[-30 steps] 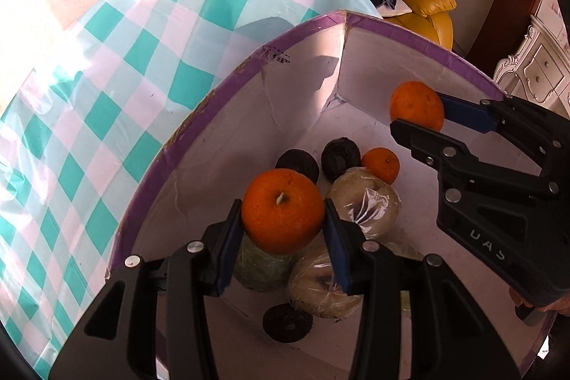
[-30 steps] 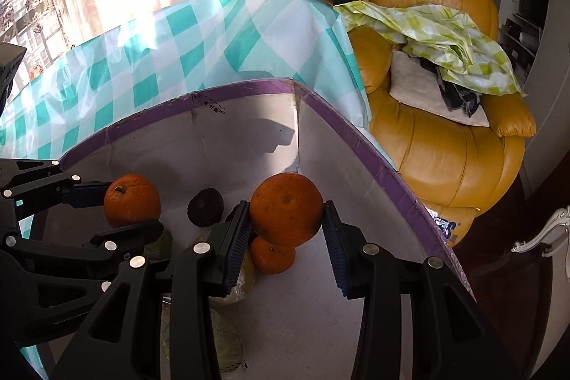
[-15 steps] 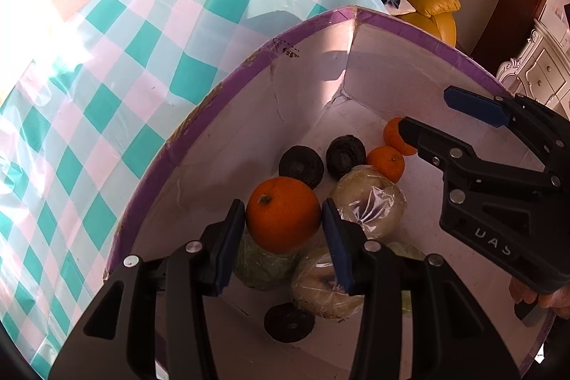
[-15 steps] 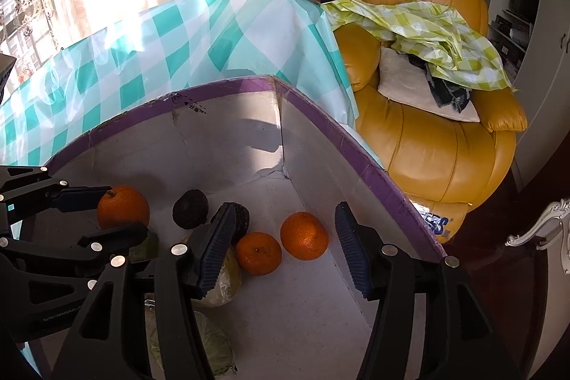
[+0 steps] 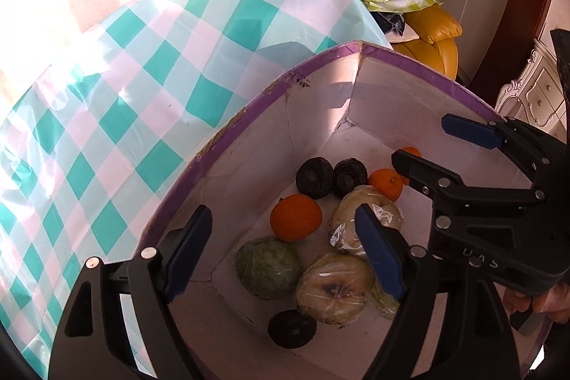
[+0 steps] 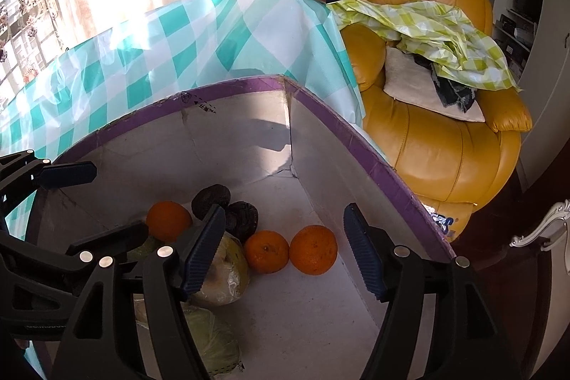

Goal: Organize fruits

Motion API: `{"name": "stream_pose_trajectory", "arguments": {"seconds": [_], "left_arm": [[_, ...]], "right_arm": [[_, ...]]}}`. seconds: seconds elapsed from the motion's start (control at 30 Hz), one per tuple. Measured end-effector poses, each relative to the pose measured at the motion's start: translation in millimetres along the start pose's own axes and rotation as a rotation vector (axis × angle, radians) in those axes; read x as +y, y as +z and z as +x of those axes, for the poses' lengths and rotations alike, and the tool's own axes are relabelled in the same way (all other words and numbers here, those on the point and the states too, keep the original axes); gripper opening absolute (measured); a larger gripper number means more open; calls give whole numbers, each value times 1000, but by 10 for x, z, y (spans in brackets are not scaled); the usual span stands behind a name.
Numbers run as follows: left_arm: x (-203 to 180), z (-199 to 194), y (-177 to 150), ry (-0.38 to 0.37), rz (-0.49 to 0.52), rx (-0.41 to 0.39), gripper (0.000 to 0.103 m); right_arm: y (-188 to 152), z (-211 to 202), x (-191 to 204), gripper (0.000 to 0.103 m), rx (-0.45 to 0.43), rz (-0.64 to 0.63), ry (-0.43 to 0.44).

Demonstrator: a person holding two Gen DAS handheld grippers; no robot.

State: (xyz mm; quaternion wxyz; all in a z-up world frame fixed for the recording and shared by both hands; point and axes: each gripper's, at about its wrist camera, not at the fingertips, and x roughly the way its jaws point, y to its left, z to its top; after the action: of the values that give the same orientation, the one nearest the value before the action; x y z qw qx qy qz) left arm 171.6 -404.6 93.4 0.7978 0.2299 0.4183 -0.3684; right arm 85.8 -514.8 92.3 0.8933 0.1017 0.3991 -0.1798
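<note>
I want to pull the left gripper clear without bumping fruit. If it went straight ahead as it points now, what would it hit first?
Most likely the orange lying between its open jaws in the left wrist view, in the box. The wrapped fruit sits close beside that line. Depth is uncertain, so lift before advancing.

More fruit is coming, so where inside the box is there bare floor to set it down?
Bare floor lies between the two touching oranges and the purple-edged box's right wall. The left side is crowded with wrapped cabbages, dark round fruits and another orange.
</note>
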Motion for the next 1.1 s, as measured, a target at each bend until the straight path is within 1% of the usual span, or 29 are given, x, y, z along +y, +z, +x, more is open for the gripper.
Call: {"name": "stream_pose_trajectory", "arguments": {"seconds": [0.1,0.17,0.2,0.23,0.33,0.43,0.57,0.63,0.73,0.77,0.9,1.0,1.1], "left_arm": [[51,-89,-24,14,-42,-28,96],[81,-175,-53,6,-73,-45,98],[91,-224,-66,-3,-86,-51,101],[99,-282,-81,-14,-100,-61,101],[78,-471,-126,-22,-125,-94,101],[31,-648,-189,-17,-150,-121,101],[-39,-840,-345,32,-193,-146,101],[-75,-933,-453,63,-229,-168,101],[-197,-1065,-626,89,-260,-194,101],[-242,-1114,-684,85,-274,-206,101],[-401,-1252,-929,7,-310,-243,101],[-531,-1287,-1028,36,-319,-236,101],[-712,-1337,-1085,58,-286,-244,101]], "right_arm": [[10,-80,6,71,-18,14,2],[27,-171,-1,83,-40,31,-10],[43,-238,-19,84,-55,42,-2],[60,-300,-26,85,-65,47,6],[108,-523,-33,86,-107,52,13],[109,-735,-4,86,-144,25,-7],[22,-979,-35,86,-169,22,-32],[-54,-1059,-71,86,-158,25,-44],[-203,-1124,-131,86,-111,30,-45],[-264,-1146,-138,86,-98,23,-40],[-521,-1220,-180,86,-63,2,-27],[-681,-1254,-242,86,-45,6,-18],[-843,-1281,-304,86,-34,12,-6]]}}
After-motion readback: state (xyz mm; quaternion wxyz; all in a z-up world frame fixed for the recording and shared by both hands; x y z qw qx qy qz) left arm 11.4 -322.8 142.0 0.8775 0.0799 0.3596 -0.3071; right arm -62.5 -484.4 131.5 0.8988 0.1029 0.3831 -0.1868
